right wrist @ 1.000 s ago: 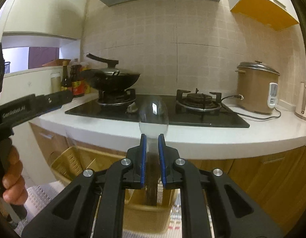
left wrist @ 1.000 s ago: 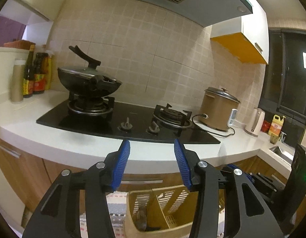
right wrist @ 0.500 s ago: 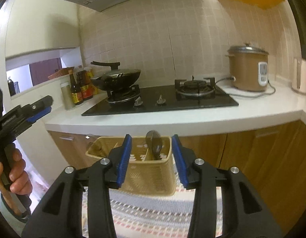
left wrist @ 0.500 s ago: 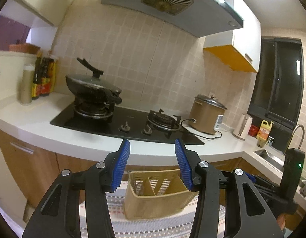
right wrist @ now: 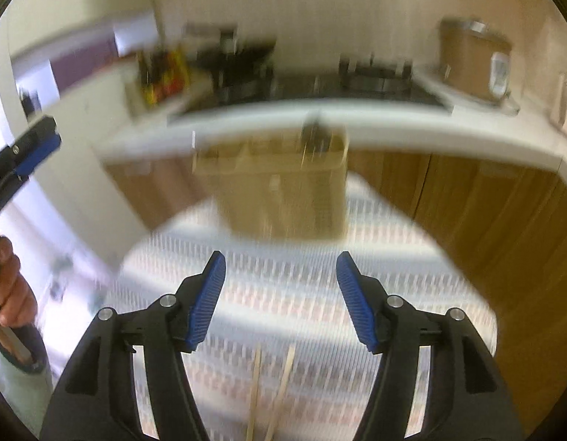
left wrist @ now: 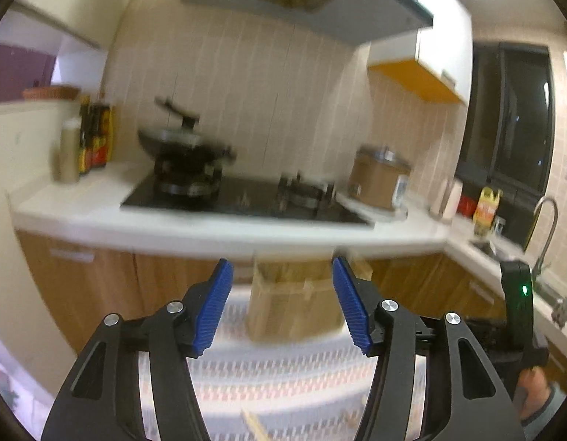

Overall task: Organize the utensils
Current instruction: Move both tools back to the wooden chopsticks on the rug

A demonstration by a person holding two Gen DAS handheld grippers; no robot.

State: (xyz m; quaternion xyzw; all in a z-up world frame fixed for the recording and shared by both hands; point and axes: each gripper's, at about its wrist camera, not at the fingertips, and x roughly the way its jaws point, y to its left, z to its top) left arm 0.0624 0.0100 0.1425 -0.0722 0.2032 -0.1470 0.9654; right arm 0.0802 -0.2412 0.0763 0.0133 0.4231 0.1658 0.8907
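Striped mat (right wrist: 305, 294) fills the foreground, tan caddy (right wrist: 283, 191) standing at its far edge (blurry). Chopsticks (right wrist: 272, 389) lie loose below. Right gripper (right wrist: 280, 301) spread wide, empty; left gripper (left wrist: 283, 308) likewise.

Both wrist views face the caddy (left wrist: 294, 305) (right wrist: 283, 191) and stove counter (left wrist: 195, 228) (right wrist: 393, 136) from low over the mat.

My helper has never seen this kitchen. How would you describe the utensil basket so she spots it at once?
Below the white counter with the stove, a striped mat covers a low surface. At its far edge stands the basket: a tan, slotted box split into compartments, with one dark utensil sticking up. It is the only upright thing there; the chopsticks lie flat nearer.
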